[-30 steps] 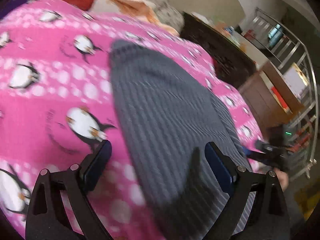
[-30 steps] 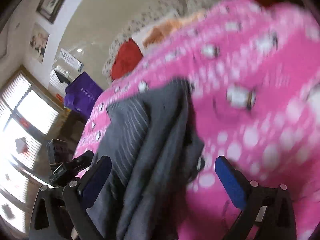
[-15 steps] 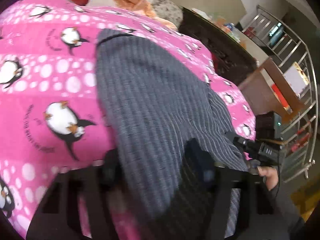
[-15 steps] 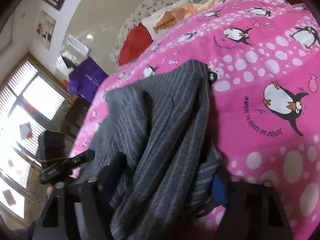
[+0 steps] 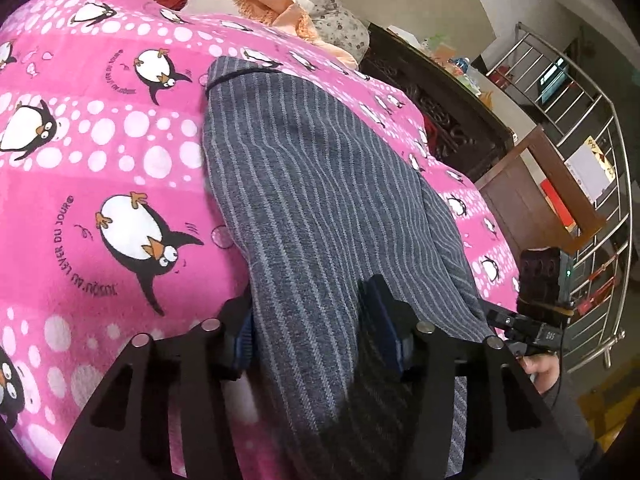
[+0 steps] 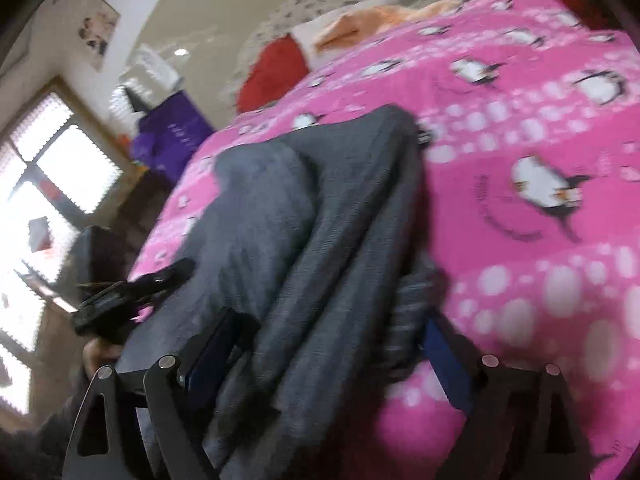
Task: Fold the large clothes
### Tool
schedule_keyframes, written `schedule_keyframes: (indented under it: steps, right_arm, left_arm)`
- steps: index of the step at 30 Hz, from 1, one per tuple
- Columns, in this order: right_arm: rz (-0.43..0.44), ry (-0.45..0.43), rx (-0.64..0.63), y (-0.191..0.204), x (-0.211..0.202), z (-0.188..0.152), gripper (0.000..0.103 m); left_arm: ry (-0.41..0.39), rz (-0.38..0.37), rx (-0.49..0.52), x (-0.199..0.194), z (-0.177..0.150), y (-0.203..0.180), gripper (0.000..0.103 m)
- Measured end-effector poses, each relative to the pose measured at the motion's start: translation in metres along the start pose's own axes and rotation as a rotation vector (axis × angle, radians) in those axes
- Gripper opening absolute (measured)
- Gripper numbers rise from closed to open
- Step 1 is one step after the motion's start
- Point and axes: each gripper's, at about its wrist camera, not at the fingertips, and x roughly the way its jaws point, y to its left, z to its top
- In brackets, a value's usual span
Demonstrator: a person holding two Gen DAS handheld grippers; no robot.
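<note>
A grey pinstriped garment (image 5: pixel 320 200) is laid lengthwise across a bed covered by a pink penguin-print blanket (image 5: pixel 100 140). Its far end, edged with a dark trim, is seen toward the pillows, while its near end is gathered between the fingers of both grippers.

In the left wrist view, the left gripper (image 5: pixel 320 336) is seen partly open with a fold of the striped cloth lying between its blue pads (image 5: pixel 386 332); the jaws are being opened, and the pads are seen at the cloth's edges, though firm pressure cannot be told.

In the right wrist view, which is blurred, the right gripper (image 6: pixel 324 348) is spread wide around a bunched, layered part of the garment (image 6: pixel 304 216); its jaws are being opened, and the cloth is draped between and over them rather than pinched.

An orange cloth (image 5: pixel 276 12) and a red cushion (image 6: pixel 276 72) are seen at the head of the bed. A purple bag (image 6: pixel 172 136) is seen beside the bed near a bright window.
</note>
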Motion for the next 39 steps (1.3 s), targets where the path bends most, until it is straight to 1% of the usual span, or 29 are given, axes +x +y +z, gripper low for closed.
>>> schedule_keyframes:
  steps: [1, 2, 4, 6, 7, 8, 10, 12, 13, 16, 18, 20, 25, 27, 28, 29, 30, 31, 32, 33, 34, 35, 37, 39]
  right_arm:
    - [0.028, 0.001, -0.005, 0.003, 0.005, 0.003, 0.08]
    - [0.028, -0.007, -0.03, 0.007, 0.009, 0.007, 0.072]
    - [0.009, -0.013, -0.051, 0.009, 0.012, 0.011, 0.048]
    - [-0.035, -0.021, -0.065, 0.006, 0.014, 0.01, 0.042]
    - [-0.034, -0.024, -0.051, 0.002, 0.014, 0.009, 0.039]
    - [-0.04, -0.031, -0.048, 0.002, 0.014, 0.007, 0.038]
    - [-0.038, -0.034, -0.03, 0.003, 0.015, 0.004, 0.033]
    - [-0.006, -0.037, 0.002, 0.003, 0.018, 0.003, 0.028]
    - [0.018, -0.036, 0.021, 0.001, 0.018, 0.003, 0.028]
    - [0.041, -0.046, 0.052, 0.006, 0.024, 0.004, 0.026]
    - [0.056, -0.051, 0.061, 0.015, 0.032, 0.007, 0.025]
    - [0.069, -0.048, 0.061, 0.027, 0.045, 0.012, 0.025]
    - [0.122, -0.053, 0.028, 0.063, 0.091, 0.034, 0.025]
    - [0.117, -0.058, 0.013, 0.072, 0.111, 0.039, 0.026]
    - [0.117, -0.048, 0.016, 0.072, 0.117, 0.042, 0.026]
    - [0.126, -0.055, 0.02, 0.071, 0.116, 0.043, 0.026]
    - [0.139, -0.064, 0.032, 0.068, 0.114, 0.043, 0.027]
    - [0.154, -0.069, 0.047, 0.064, 0.112, 0.042, 0.031]
    - [0.164, -0.073, 0.059, 0.061, 0.11, 0.041, 0.033]
    - [0.171, -0.075, 0.066, 0.06, 0.109, 0.041, 0.035]
    - [0.183, -0.078, 0.077, 0.058, 0.107, 0.039, 0.037]
    - [0.186, -0.08, 0.084, 0.057, 0.105, 0.038, 0.038]
    - [0.187, -0.093, 0.097, 0.055, 0.098, 0.033, 0.041]
    - [0.184, -0.11, 0.112, 0.052, 0.085, 0.024, 0.043]
  left_arm:
    - [0.001, -0.001, 0.003, 0.0, 0.0, -0.001, 0.056]
    - [0.001, 0.001, 0.008, 0.001, 0.0, -0.002, 0.057]
    - [0.001, 0.001, 0.009, 0.001, 0.001, -0.002, 0.057]
    - [-0.002, -0.003, -0.004, 0.0, 0.003, -0.001, 0.055]
    - [-0.008, 0.012, -0.009, 0.0, 0.004, 0.0, 0.04]
    - [-0.009, 0.013, -0.022, 0.0, 0.005, 0.001, 0.028]
    - [-0.023, -0.002, -0.021, -0.004, 0.006, 0.0, 0.02]
    - [-0.058, 0.007, 0.021, -0.011, 0.007, -0.008, 0.016]
    - [-0.07, 0.005, 0.035, -0.015, 0.008, -0.011, 0.016]
    - [-0.101, -0.014, 0.043, -0.03, 0.015, -0.01, 0.016]
    - [-0.122, 0.005, 0.041, -0.041, 0.021, -0.003, 0.015]
    - [-0.138, 0.02, 0.017, -0.051, 0.029, 0.011, 0.015]
    - [-0.189, 0.114, -0.007, -0.082, 0.046, 0.053, 0.015]
    - [-0.173, 0.145, -0.029, -0.08, 0.047, 0.074, 0.016]
    - [-0.152, 0.142, -0.053, -0.074, 0.045, 0.085, 0.018]
    - [-0.132, 0.133, -0.079, -0.067, 0.042, 0.095, 0.023]
    - [-0.13, 0.126, -0.097, -0.063, 0.039, 0.101, 0.025]
    - [-0.131, 0.12, -0.11, -0.063, 0.039, 0.103, 0.026]
    - [-0.145, 0.12, -0.1, -0.064, 0.04, 0.101, 0.03]
    - [-0.147, 0.141, -0.088, -0.064, 0.039, 0.099, 0.034]
    - [-0.138, 0.168, -0.079, -0.063, 0.039, 0.099, 0.041]
    - [-0.132, 0.18, -0.079, -0.062, 0.039, 0.099, 0.042]
    - [-0.136, 0.165, -0.099, -0.066, 0.037, 0.104, 0.045]
    - [-0.134, 0.152, -0.131, -0.073, 0.033, 0.111, 0.045]
